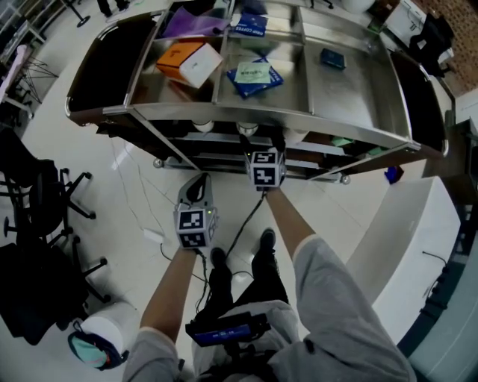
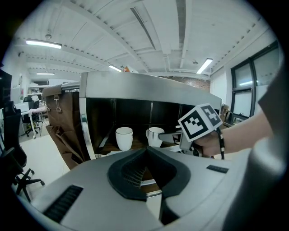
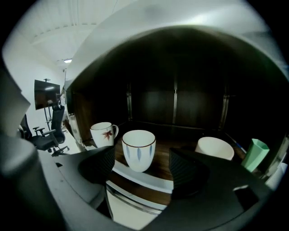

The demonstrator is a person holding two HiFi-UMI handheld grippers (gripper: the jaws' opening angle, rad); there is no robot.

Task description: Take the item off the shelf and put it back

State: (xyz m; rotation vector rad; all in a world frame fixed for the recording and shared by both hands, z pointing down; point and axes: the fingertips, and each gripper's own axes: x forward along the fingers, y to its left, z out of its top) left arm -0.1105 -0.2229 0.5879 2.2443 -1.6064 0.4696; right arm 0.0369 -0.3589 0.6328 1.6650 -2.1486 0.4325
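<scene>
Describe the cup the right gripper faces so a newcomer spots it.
On the steel rack, find the dark wooden lower shelf. Ahead of the open right gripper stands a handleless white cup with blue leaf marks and a brown rim. The white mug to its left has a handle and a red leaf; the white cup to its right is plain.

Carrier: steel shelf cart [image 1: 358,128], standing on pale glossy floor [image 1: 127,201].
Top tray: split into compartments by steel dividers.
Left comp.: orange box [image 1: 176,57] w/ white box [image 1: 200,66] touching it; purple sheet [image 1: 190,22] behind.
Mid comp.: blue book [image 1: 254,76].
Right comp.: small dark-blue box [image 1: 333,58], alone.
Lower shelf: dark wood board [image 3: 158,168].
On board, L to R: white mug w/ red leaf [image 3: 104,134], white cup w/ blue leaves & brown rim [image 3: 138,150], plain white cup [image 3: 215,148], green cup [image 3: 254,154]; all apart.
</scene>
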